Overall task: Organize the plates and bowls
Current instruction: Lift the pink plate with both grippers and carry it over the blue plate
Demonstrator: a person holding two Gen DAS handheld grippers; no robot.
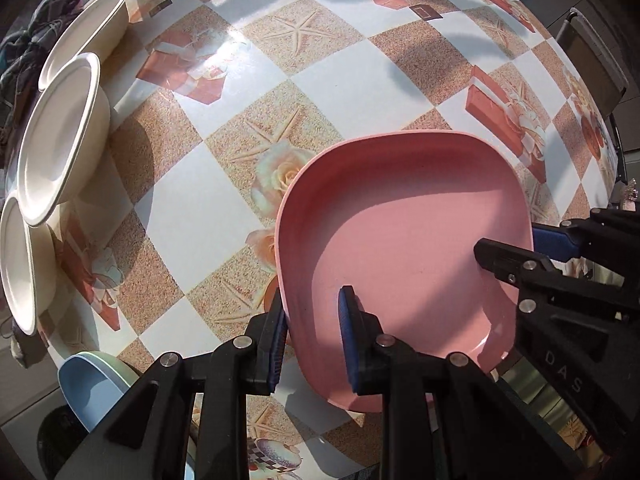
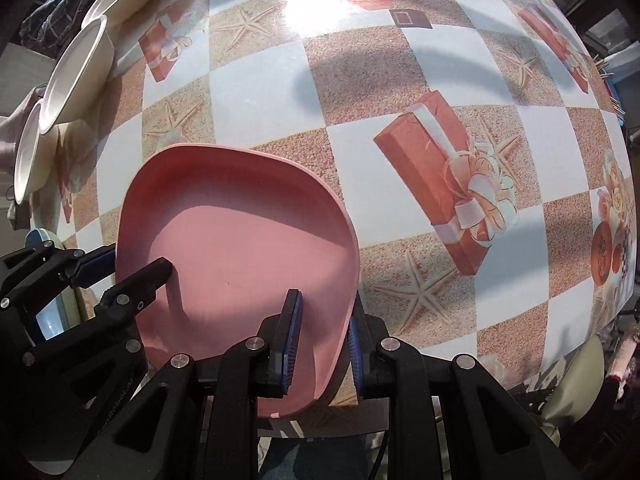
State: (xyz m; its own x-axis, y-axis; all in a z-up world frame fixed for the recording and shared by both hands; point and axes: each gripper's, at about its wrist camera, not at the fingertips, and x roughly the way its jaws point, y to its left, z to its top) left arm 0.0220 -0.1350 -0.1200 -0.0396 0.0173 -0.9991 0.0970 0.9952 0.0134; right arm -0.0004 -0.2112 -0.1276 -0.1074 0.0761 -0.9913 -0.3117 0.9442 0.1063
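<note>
A pink square plate (image 1: 404, 240) is held over the near edge of the patterned table; it also shows in the right wrist view (image 2: 240, 248). My left gripper (image 1: 314, 312) straddles its left rim, one finger inside and one outside, jaws closed on the rim. My right gripper (image 2: 326, 320) straddles its right rim the same way, and shows from the side in the left wrist view (image 1: 516, 248). Three cream bowls (image 1: 60, 136) sit along the table's left edge. A blue bowl (image 1: 84, 392) nested in a green one lies at the lower left.
The table (image 1: 340, 80) has a checked cloth with starfish and gift-box prints. Dark clothing (image 1: 36, 40) lies beyond the bowls at the far left. A chair back (image 1: 592, 64) stands at the right edge.
</note>
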